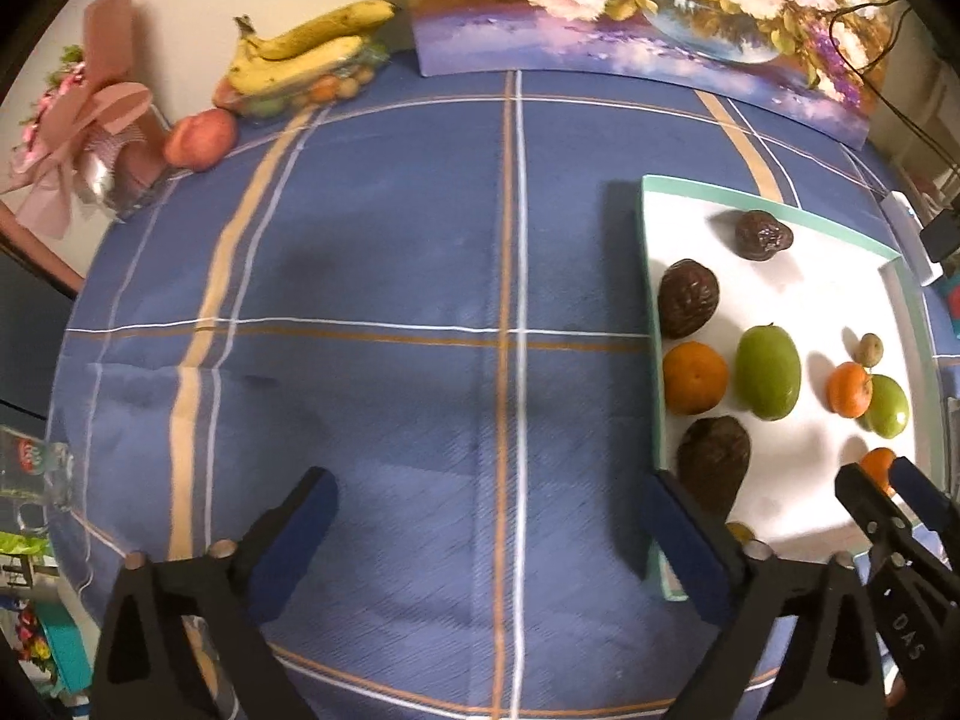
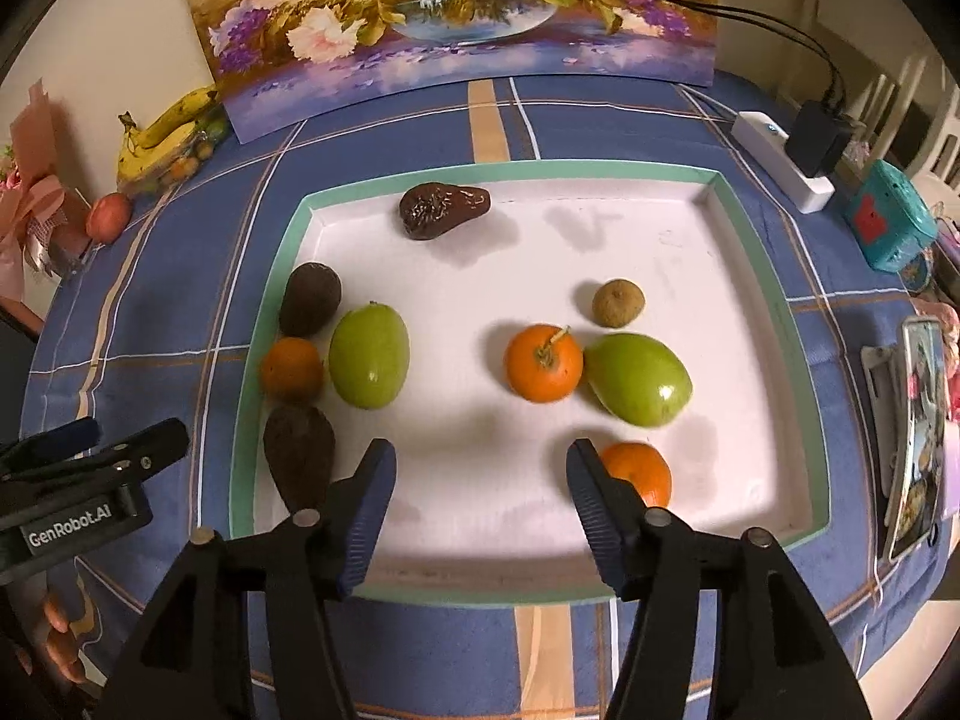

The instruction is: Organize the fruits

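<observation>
A white tray with a green rim (image 2: 774,300) holds several fruits: three dark avocados (image 2: 443,210), two green mangoes (image 2: 369,357), three oranges (image 2: 543,363) and a small brown fruit (image 2: 618,302). My right gripper (image 2: 480,480) is open and empty over the tray's near part, an orange (image 2: 642,474) just beyond its right finger. My left gripper (image 1: 486,510) is open and empty above the blue cloth, left of the tray (image 1: 651,252); it also shows in the right wrist view (image 2: 96,450).
Bananas (image 1: 306,54) and small fruits sit at the back left beside a red apple (image 1: 201,138) and a pink bouquet (image 1: 90,138). A flower painting (image 2: 462,18) leans at the back. A power strip (image 2: 786,162), teal box (image 2: 888,222) and phone (image 2: 918,432) lie right.
</observation>
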The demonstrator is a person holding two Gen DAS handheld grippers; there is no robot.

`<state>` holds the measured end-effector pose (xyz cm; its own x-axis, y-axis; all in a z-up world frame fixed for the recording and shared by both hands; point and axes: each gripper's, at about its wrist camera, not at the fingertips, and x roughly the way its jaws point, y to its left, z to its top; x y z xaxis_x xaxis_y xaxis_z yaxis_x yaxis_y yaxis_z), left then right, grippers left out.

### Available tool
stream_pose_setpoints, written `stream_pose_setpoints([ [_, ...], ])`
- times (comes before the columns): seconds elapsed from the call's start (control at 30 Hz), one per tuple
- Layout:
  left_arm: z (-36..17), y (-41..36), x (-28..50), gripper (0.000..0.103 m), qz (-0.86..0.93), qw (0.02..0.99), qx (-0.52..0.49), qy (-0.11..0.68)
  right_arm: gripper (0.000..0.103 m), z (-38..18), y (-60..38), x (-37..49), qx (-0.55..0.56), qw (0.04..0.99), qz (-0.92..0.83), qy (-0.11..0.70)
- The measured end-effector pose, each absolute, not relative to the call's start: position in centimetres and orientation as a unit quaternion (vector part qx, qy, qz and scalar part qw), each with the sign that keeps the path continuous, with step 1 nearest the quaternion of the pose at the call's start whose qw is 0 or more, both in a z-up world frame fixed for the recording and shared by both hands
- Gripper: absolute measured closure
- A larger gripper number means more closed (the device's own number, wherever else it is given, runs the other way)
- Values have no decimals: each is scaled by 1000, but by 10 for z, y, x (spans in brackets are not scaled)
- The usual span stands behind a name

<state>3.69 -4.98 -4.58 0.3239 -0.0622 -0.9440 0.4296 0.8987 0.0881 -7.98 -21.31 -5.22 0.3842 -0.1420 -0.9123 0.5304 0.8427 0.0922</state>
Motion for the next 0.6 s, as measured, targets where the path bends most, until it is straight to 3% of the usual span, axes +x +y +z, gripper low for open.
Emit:
stream_pose_setpoints([
  [0.07, -44, -46, 34, 0, -150, 800, 163, 557, 40, -51, -210, -85, 186, 812, -210, 512],
  [0.13, -42, -41, 29, 0, -150, 802, 161, 556, 30, -51, -207, -89, 187, 813, -210, 510],
  [0.3, -41, -29, 15, 0, -151, 805, 161, 551, 27, -45, -196, -100, 176, 823, -209, 498],
  [0.4, -37, -24, 9, 0, -148, 809, 165, 544, 16, -42, -191, -106, 171, 828, -210, 491],
  [0.6, -29, -18, -5, 0, -166, 815, 164, 531, 10, -37, -180, -117, 160, 838, -204, 480],
])
